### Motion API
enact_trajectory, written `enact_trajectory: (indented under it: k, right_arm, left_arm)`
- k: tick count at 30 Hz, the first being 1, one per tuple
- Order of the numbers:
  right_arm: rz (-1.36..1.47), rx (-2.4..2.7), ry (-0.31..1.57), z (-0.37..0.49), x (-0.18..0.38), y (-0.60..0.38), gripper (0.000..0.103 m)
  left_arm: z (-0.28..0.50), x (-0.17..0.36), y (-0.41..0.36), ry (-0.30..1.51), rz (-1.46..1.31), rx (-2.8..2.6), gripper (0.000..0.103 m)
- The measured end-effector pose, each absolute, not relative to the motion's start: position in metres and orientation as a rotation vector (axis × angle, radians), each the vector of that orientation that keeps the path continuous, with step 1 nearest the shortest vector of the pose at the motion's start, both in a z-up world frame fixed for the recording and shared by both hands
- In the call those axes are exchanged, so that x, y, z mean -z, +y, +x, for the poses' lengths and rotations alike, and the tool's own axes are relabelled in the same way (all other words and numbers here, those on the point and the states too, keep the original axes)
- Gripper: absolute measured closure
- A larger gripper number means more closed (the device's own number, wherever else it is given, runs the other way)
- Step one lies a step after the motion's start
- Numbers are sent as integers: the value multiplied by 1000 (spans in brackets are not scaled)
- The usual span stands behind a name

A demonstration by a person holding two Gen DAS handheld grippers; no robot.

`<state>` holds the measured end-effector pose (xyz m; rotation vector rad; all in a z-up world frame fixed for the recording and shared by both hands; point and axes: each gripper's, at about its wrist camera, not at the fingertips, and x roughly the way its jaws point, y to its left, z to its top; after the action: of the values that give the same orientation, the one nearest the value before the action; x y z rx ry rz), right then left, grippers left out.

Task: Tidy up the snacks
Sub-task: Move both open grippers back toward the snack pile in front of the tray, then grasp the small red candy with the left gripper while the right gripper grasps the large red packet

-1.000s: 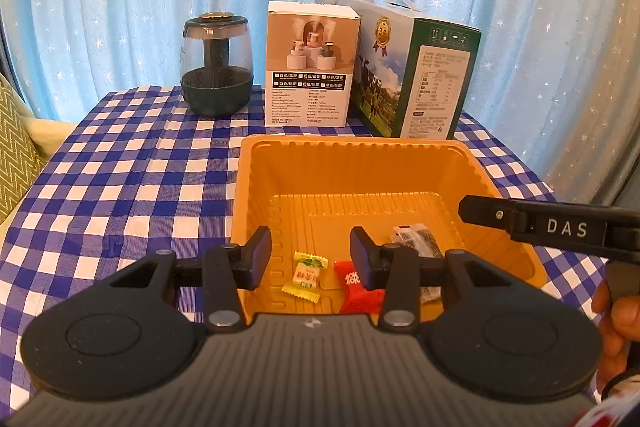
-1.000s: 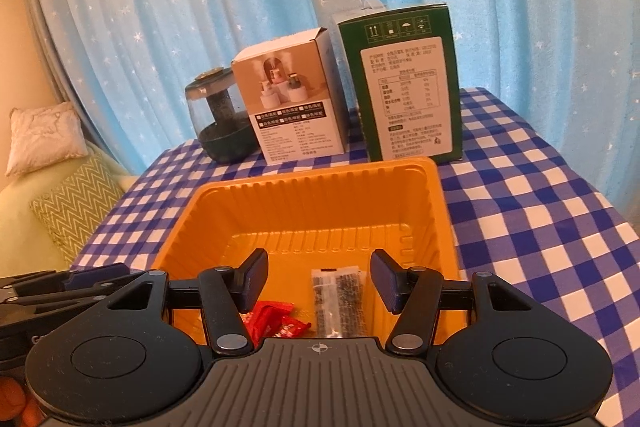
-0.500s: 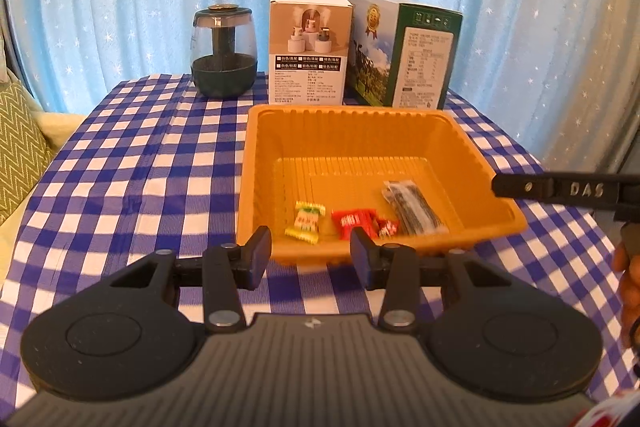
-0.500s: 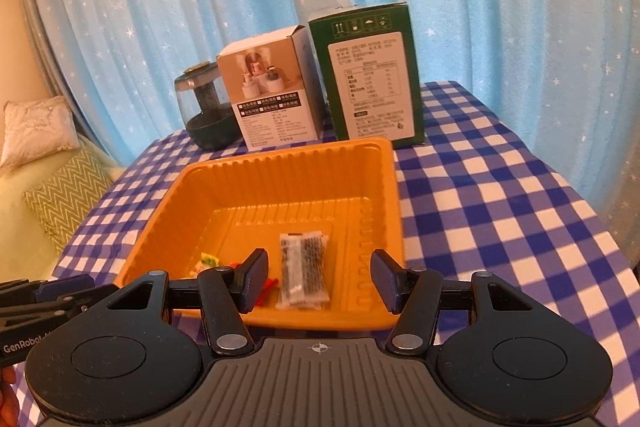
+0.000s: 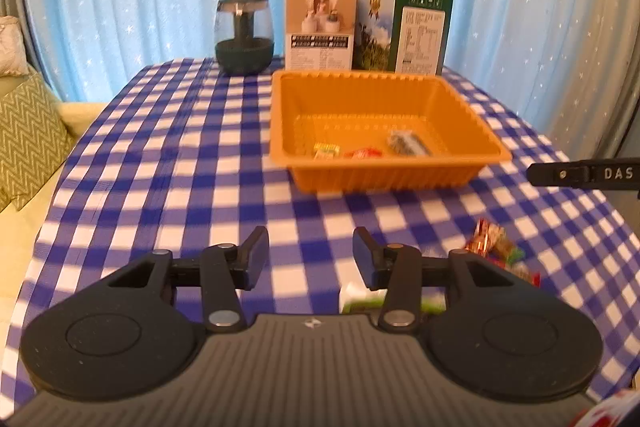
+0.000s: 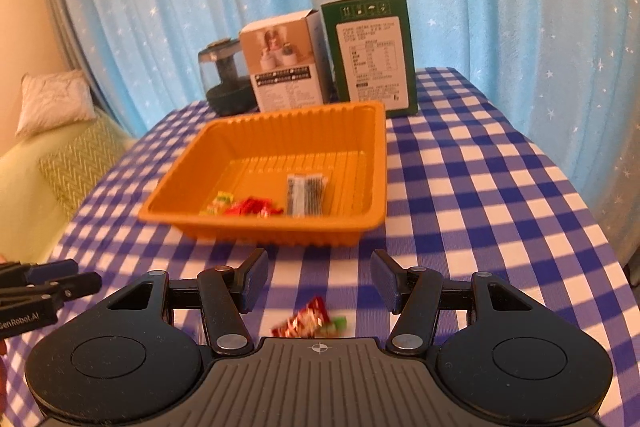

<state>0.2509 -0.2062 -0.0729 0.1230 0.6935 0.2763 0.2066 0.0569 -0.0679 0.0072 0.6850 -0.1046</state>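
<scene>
- Both hand-held grippers have drawn back from over the orange tray (image 5: pixel 384 183) toward the desk's (image 5: pixel 168 163) near edge, so that the tray now lies well ahead of them and loose snacks have come into sight below.
- Left hand-held gripper (image 5: pixel 310 259): its jaws have just been opening a little and stand spread, with nothing between them; a white-and-green packet (image 5: pixel 356 297) lies just under its right finger, near the near edge.
- Tray, toward the desk's far edge: a yellow-green candy (image 5: pixel 326 150), a red candy (image 5: pixel 362 153) and a dark packet (image 5: pixel 408 143) already lie inside.
- Right hand-held gripper (image 6: pixel 318 281): jaws spread, empty, above a red foil candy (image 6: pixel 306 319) and a small green one (image 6: pixel 336 323).
- Step in hand, as I judge it: going for the next loose snacks. Each gripper must sink, straddle a wrapper, pinch, then carry it to the tray.
</scene>
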Motion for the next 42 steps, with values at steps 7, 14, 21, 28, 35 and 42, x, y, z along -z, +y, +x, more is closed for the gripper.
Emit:
enact_trajectory:
  k: [7,14,21,28,35,42]
  right_arm:
    - [75,-298,728,220,89,-204,46]
    - [-22,-367,753,196,106,-196,46]
    - [-155,-456,765,187,123,-178,46]
    - [-282,-512,775,202,137,-166,46]
    - [-255,-543,858,230,149,-167,46]
    - [-184,-579,904,227,150,-166,53]
  left_arm:
    - [171,87,67,734,8,100,61]
    - [150,100,67,758,7,114,59]
    - [152,102,59,762,19,137,57]
    - [156,109,59,786,17,140,52]
    - [160,112,57,798,9,145,50]
    - [162,114,59,806,-3,140,49]
